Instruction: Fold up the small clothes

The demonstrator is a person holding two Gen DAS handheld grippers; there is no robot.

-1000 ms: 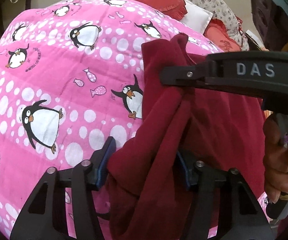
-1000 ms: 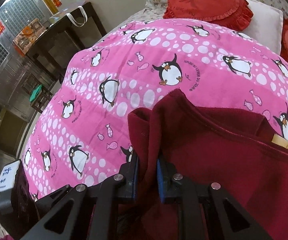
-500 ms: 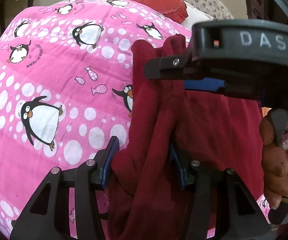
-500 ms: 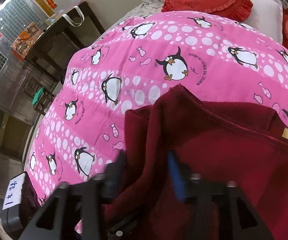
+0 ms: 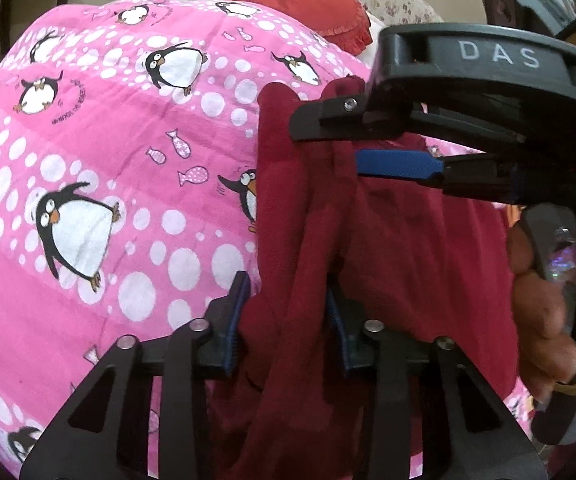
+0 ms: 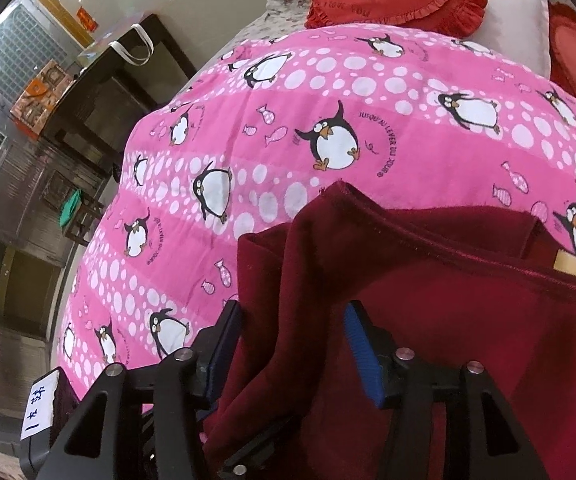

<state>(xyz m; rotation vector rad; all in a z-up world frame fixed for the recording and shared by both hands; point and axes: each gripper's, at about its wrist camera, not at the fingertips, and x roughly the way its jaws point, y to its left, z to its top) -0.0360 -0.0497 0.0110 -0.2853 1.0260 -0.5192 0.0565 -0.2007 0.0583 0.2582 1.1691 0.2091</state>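
R tool (image 6: 294, 344) wider, L tool (image 5: 285, 320) narrower

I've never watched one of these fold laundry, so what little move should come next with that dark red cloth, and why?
Probably lift the right gripper clear. Its jaws have just been opening and stand apart around a fold of the dark red garment, while the left gripper, whose jaws have just been closing, pinches a bunched fold on the pink penguin blanket.

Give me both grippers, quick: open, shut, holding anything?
Left gripper: jaws have just been closing, pads now pressed on a bunched fold of the dark red garment.
Right gripper: jaws have just been opening; garment between them, released.
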